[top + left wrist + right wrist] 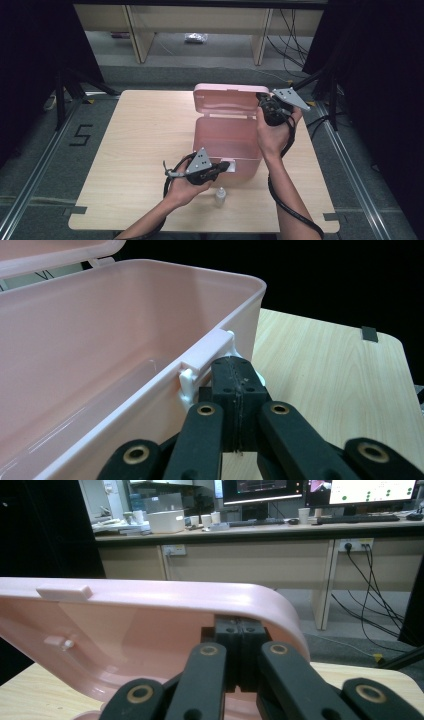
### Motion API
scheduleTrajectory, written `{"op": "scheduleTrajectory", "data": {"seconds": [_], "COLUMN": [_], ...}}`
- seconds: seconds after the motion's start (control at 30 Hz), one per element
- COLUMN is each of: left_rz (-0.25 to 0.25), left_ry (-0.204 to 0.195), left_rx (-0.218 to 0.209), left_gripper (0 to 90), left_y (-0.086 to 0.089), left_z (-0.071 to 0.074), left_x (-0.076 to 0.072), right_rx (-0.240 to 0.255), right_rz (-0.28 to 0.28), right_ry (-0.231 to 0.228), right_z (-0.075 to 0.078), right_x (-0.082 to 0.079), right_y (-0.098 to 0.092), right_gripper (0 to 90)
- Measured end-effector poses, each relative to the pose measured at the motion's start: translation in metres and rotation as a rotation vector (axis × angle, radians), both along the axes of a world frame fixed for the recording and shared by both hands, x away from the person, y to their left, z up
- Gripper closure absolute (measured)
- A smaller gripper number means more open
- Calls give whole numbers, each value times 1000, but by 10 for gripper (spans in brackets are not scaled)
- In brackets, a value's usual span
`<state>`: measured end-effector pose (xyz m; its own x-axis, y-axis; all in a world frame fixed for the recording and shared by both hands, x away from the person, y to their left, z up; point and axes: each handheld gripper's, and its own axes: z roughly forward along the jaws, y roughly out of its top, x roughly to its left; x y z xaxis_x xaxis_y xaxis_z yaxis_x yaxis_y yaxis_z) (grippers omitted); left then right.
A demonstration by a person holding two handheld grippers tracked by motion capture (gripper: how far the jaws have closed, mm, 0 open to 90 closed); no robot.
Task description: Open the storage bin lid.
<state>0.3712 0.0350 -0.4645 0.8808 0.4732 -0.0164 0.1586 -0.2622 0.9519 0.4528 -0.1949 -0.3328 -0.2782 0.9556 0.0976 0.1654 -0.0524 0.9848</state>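
Two closed grippers at an open pink box on the table.

Nearest, the left gripper (223,165) has its jaws pressed together, holding nothing, tips against the white latch (192,377) on the front wall of the pink box (227,140). The box's long axis runs across the table (140,140). Farther back, the right gripper (264,102), equally closed, touches the upright lid (225,100). In the high view a small bottle (220,196) stands before the box.
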Motion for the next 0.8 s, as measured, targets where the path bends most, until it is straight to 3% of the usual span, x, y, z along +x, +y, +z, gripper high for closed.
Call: {"op": "scheduleTrajectory", "data": {"seconds": [0.8], "left_rz": [-1], "left_ry": [-2], "left_rx": [0], "left_gripper": [890], "left_y": [0], "left_z": [0], "left_x": [0], "right_rx": [-8], "right_rz": [-18], "right_ry": [18], "right_z": [3], "right_x": [14], "right_y": [-2], "right_gripper": [900]}}
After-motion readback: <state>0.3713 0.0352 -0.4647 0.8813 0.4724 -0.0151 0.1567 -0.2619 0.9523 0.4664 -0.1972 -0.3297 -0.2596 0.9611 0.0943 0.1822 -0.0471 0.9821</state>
